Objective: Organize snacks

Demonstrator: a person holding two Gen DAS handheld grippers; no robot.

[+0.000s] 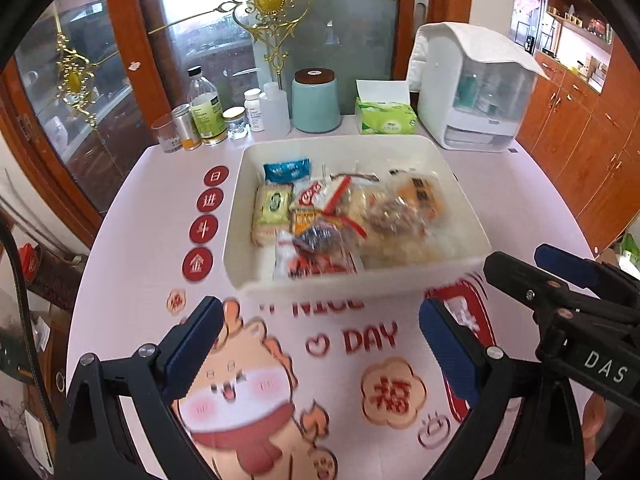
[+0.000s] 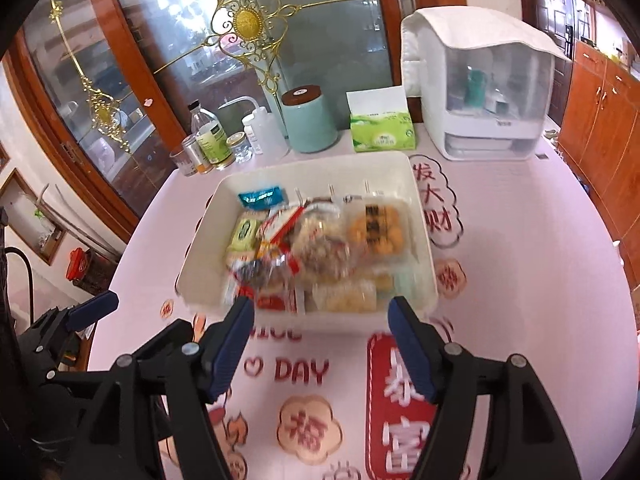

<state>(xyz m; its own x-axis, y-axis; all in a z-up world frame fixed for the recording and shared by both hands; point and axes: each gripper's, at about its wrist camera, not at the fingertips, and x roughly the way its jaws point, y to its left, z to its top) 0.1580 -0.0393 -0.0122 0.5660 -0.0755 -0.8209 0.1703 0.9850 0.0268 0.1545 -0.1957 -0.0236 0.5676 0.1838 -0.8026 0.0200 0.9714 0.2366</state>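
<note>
Left wrist view shows your left claw [image 1: 320,340] spread wide and empty, hovering over the printed cloth on the counter [image 1: 520,208], just short of the near rim of the white bin [image 1: 352,284]. Your right claw [image 2: 320,336] is likewise parted with nothing between its pads, poised at the same near rim in its own view.

The snacks [image 1: 340,216] all lie inside the bin: a blue packet [image 1: 287,170] at the far left, a pale green pack [image 1: 274,204] beneath it, and a heap of clear wrappers to the right, including an orange-and-black one [image 2: 376,228]. No loose snack shows on the cloth.

Judging by this, you are at or near the end of gathering; what may remain is tidying the heap. If so, pick one wrapper on top, come down over the rim rather than against it, and pinch a crimped edge. The slick film could slip or drag its neighbours along.
</note>
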